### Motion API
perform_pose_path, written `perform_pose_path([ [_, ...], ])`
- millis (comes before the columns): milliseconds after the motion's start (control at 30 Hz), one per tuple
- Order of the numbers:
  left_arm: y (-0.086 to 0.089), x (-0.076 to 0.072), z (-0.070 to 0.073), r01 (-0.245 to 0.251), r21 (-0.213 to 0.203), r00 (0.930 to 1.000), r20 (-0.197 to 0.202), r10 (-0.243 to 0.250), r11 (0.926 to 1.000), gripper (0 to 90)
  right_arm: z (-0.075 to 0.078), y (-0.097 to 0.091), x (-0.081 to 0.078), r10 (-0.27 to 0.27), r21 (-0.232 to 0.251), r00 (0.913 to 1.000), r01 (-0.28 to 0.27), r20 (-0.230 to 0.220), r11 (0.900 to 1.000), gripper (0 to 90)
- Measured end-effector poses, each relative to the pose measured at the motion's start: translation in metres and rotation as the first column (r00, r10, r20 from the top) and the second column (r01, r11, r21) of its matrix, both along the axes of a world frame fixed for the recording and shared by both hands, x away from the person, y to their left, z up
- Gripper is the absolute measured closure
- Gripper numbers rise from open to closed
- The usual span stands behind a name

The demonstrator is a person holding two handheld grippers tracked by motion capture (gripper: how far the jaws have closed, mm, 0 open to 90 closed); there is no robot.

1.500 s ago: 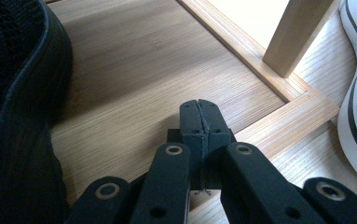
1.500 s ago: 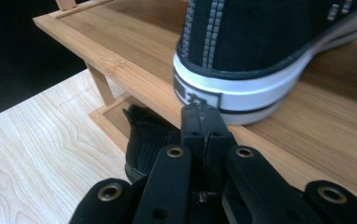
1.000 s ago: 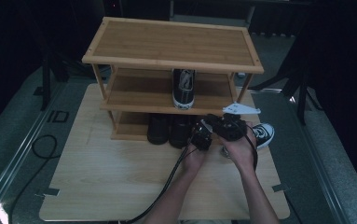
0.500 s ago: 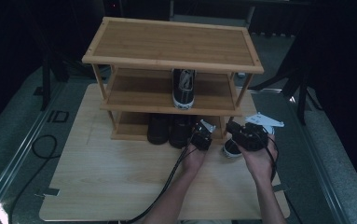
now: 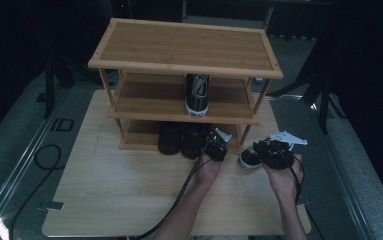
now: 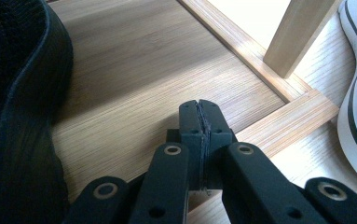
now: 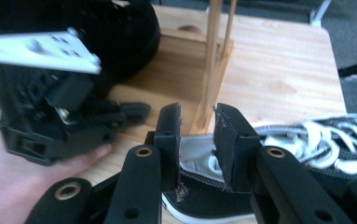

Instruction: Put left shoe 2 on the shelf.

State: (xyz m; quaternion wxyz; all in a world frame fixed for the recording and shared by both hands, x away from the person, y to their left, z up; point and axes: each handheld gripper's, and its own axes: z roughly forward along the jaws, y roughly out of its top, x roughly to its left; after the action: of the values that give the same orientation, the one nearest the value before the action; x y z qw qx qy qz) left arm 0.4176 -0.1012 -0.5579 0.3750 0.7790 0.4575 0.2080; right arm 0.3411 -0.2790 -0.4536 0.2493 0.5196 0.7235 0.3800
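Four shoes: three on rack point(image 5: 184, 67), one sneaker point(image 5: 249, 158) beside.

Dark recording studio, black drapes point(image 5: 364, 75), stand legs point(image 5: 324, 100), lit table point(image 5: 104, 200)

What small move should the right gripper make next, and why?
Probably lower the right gripper onto the black-and-white sneaker beside the rack's leg. Its jaws have just been opening, nothing is between them, and the sneaker's collar lies just below.

black sneaker point(image 7: 278, 154) with white laces, light wooden rack point(image 5: 184, 47), black fingers point(image 7: 227, 140).
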Motion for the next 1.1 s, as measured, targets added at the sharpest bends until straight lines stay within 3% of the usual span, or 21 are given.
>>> perform_pose_path([
  [500, 0.000, 0.000, 0.000, 0.000, -0.001, 1.0000, 0.000, 0.000, 1.0000, 89.7, -0.024, 0.009, 0.011, 0.038, 0.016, 0.9970, -0.037, -0.067, 0.9992, 65.0],
  [700, 0.000, 0.000, 0.000, 0.001, -0.003, 1.0000, 0.000, -0.001, 1.0000, 89.7, -0.032, 0.011, 0.017, 0.034, 0.000, 0.9946, -0.035, -0.098, 0.9994, 69.8],
  [1100, 0.000, 0.000, 0.000, 0.000, -0.003, 1.0000, 0.001, 0.000, 1.0000, 89.7, -0.032, 0.011, 0.016, 0.054, 0.023, 0.9914, -0.052, -0.119, 0.9984, 79.9],
])
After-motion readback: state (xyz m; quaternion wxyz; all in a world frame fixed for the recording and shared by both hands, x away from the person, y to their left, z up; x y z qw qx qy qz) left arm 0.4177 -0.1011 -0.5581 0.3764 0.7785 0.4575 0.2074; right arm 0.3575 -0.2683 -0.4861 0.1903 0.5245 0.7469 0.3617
